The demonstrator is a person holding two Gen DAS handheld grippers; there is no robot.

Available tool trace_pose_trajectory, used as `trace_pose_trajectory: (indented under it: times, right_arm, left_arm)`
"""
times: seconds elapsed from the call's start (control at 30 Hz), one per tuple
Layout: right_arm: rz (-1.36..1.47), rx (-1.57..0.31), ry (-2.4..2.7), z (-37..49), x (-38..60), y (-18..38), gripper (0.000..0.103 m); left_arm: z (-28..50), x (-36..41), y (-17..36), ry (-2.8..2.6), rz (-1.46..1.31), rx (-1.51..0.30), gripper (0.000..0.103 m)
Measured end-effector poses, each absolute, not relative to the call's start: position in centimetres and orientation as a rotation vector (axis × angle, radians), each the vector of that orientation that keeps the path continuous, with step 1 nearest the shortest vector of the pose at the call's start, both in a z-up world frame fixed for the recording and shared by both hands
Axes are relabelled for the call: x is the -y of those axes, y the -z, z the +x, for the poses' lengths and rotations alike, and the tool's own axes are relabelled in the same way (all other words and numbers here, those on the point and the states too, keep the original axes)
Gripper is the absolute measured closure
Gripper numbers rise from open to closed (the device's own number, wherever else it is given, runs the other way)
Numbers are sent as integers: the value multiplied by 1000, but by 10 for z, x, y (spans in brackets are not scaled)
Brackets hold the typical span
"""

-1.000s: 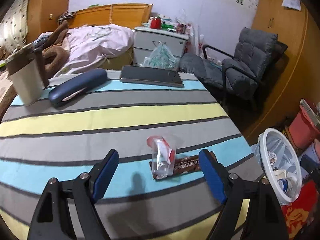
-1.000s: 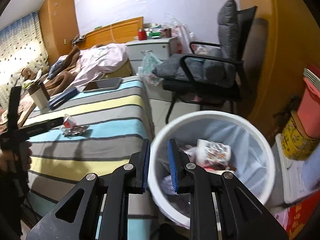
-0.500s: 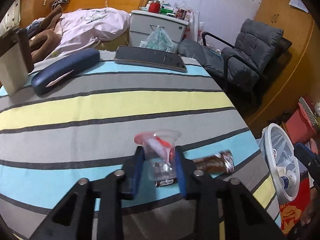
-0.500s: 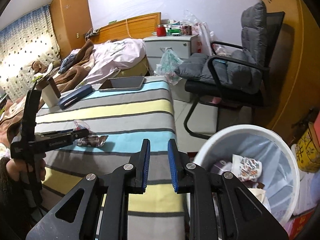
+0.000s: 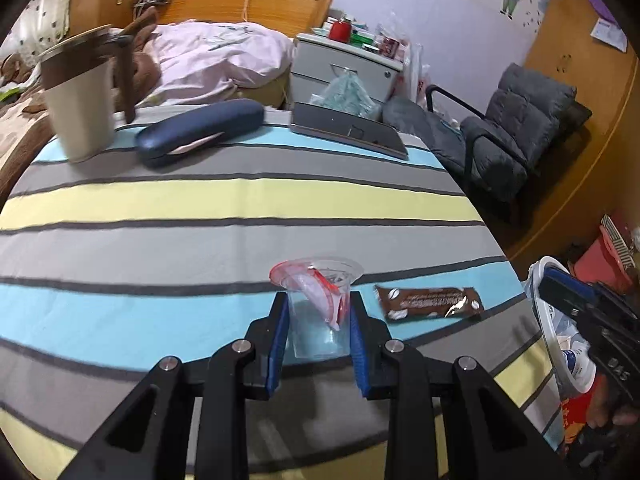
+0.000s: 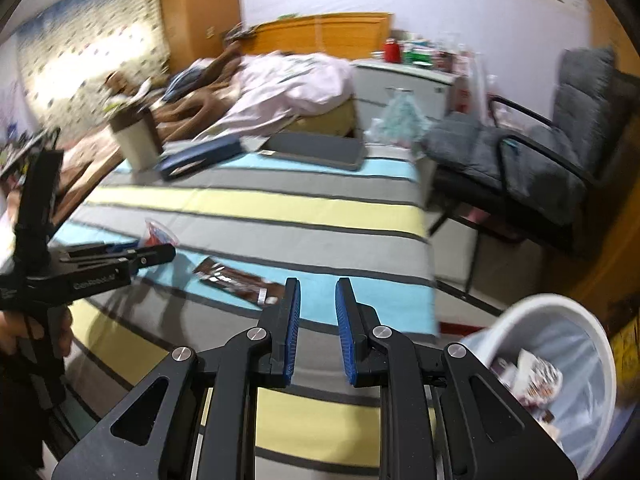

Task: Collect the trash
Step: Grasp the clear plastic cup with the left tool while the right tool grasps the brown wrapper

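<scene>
My left gripper point(image 5: 318, 316) is shut on a clear plastic cup point(image 5: 318, 308) with a red-and-white wrapper inside, held just above the striped tablecloth point(image 5: 224, 200). A brown snack wrapper point(image 5: 430, 302) lies flat on the cloth to its right; it also shows in the right wrist view point(image 6: 236, 280). My right gripper point(image 6: 317, 308) is over the table's right part, jaws slightly apart with nothing between them, the wrapper ahead-left of it. The white trash bin point(image 6: 560, 364) stands on the floor at the table's right, holding several pieces of trash.
A beige cup point(image 5: 78, 92), a blue glasses case point(image 5: 200, 132) and a dark tablet point(image 5: 348, 132) sit at the table's far side. A grey chair point(image 6: 540, 160) stands right of the table. A bed point(image 5: 216, 56) and nightstand point(image 5: 344, 68) are behind.
My left gripper closed on the plastic cup and lifted it off the brown wrapper. My right gripper swung from above the bin to over the table and opened a little.
</scene>
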State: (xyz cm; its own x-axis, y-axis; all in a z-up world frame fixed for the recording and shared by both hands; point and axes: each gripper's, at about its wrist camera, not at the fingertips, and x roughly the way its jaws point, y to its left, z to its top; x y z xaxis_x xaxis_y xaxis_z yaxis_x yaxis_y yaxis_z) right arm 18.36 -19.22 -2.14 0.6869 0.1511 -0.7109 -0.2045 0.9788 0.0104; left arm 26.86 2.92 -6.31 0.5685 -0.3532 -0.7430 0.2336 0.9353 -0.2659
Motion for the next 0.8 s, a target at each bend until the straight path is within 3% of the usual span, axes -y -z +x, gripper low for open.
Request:
trace_pose_trajectory:
  times: [0.2, 0.27, 0.33, 0.4, 0.8]
  right_arm:
    - [-138, -835, -304, 202, 170, 33, 79]
    - [-141, -843, -348, 205, 166, 35, 74]
    - [-141, -868, -391, 209, 163, 37, 59]
    - [-167, -880, -413, 212, 158, 41, 55]
    - [-271, -946, -448, 223, 144, 59, 55]
  left_arm:
    - [256, -50, 61, 325, -163, -890, 73]
    - [253, -56, 61, 313, -170, -887, 73]
    - [251, -60, 61, 310, -171, -886, 73]
    - [249, -63, 61, 305, -172, -887, 73]
    - [244, -66, 64, 310, -174, -890, 73]
